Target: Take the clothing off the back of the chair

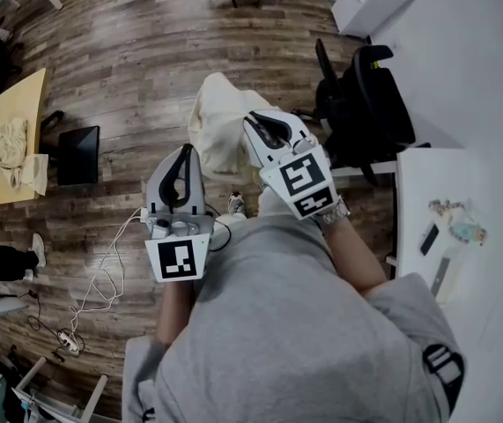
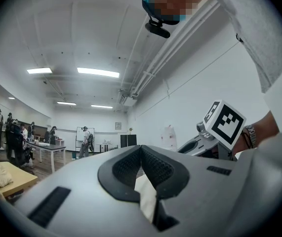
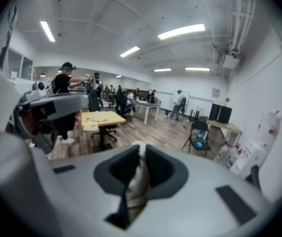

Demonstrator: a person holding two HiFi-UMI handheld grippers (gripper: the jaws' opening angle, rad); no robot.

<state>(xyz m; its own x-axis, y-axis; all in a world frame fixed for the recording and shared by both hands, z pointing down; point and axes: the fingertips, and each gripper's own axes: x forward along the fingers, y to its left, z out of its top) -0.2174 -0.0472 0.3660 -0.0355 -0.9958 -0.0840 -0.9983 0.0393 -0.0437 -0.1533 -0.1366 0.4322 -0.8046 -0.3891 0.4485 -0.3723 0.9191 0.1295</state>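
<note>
A cream piece of clothing (image 1: 218, 123) hangs in the air over the wooden floor, clear of the black office chair (image 1: 366, 104) to its right. My right gripper (image 1: 255, 122) is shut on its upper edge; in the right gripper view the cream fabric (image 3: 137, 181) is pinched between the dark pads of the gripper (image 3: 141, 149). My left gripper (image 1: 185, 152) sits lower and to the left, at the cloth's side. In the left gripper view a fold of clothing (image 2: 148, 196) is caught between the nearly closed jaws of the gripper (image 2: 141, 149).
A white table (image 1: 489, 69) with small items (image 1: 454, 223) runs along the right. At the left stands a yellow table (image 1: 9, 179) with a cloth heap (image 1: 9, 144), beside a black stool (image 1: 77, 154). A white cable (image 1: 101, 289) trails on the floor. People work at far tables (image 3: 145, 102).
</note>
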